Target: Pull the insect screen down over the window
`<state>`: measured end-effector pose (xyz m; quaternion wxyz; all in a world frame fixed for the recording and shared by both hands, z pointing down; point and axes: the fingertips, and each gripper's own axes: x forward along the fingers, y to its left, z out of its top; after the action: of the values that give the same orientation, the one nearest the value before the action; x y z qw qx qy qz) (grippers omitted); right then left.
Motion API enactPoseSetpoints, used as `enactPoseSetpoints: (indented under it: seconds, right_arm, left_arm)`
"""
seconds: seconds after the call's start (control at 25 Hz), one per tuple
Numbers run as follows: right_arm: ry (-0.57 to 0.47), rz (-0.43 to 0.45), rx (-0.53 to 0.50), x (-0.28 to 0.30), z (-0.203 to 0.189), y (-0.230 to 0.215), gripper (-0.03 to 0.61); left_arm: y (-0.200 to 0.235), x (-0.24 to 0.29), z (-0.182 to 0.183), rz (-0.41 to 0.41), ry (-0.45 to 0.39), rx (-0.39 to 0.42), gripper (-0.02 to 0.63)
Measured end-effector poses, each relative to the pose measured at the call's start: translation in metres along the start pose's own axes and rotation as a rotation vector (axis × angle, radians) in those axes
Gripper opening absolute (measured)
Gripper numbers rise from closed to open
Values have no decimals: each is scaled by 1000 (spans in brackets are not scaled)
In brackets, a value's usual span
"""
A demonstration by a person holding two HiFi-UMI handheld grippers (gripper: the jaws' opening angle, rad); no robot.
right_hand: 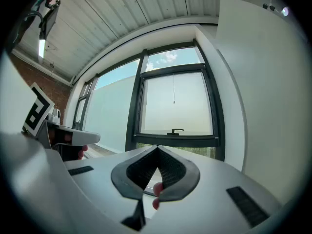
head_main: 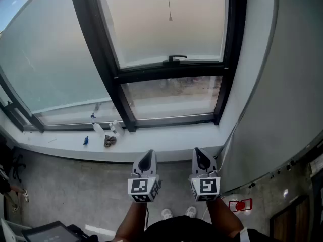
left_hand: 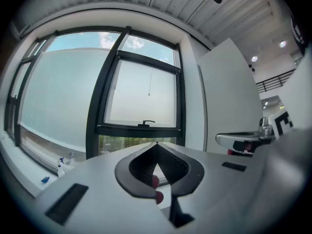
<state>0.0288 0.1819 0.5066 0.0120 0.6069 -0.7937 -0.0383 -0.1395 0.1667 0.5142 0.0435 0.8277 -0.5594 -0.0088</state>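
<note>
Insect screen: I cannot tell it apart from the pale middle pane of the window (head_main: 166, 24); no view shows its edge clearly.
Pull cord: a thin pull cord (head_main: 169, 4) hangs straight down in front of that pale pane and ends in a small knob, well above the handle (head_main: 174, 59). It also shows in the left gripper view (left_hand: 149, 82) and in the right gripper view (right_hand: 173, 89).
Window: black frame, with sky in the top pane, a pale middle pane and a clear bottom pane with greenery behind it. The dark handle sits on the bar between the middle and bottom panes.
Left gripper: the left gripper (head_main: 147, 158) is held low, below the sill (head_main: 151, 146) in the head view, and points up at the window. Its jaws are pressed together with nothing between them (left_hand: 157, 147).
Right gripper: the right gripper (head_main: 202, 158) is level with the left one and just beside it, aimed the same way. Its jaws meet at the tip and pinch nothing (right_hand: 157, 150).
Arms: both forearms (head_main: 132, 221) rise from the bottom edge of the head view, roughly parallel. Both grippers are well apart from the cord and the handle.
Sill: two spray bottles (head_main: 98, 129) and a crumpled cloth (head_main: 109, 141) lie at its left part, near the frame post.
Surroundings: a white wall (head_main: 282, 84) runs along the right. The person's shoes (head_main: 176, 213) stand on the grey floor (head_main: 65, 195) below the grippers.
</note>
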Motion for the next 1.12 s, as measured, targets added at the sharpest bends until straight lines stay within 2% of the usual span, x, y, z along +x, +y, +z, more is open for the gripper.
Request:
enactPoseSetpoints:
  seconds: [0.48,0.92,1.12]
  right_arm:
    - [-4,15,4,5,3,-1,2]
    - [13,-13,29,8,0,-16,2]
    - [3,2,34,11,-2,-24,2]
  left_arm:
    - [-5,6,7,5,11,11,2]
    - [-10,16,9,8,4,14,2]
    - [-14,22,4,12,7,23,2]
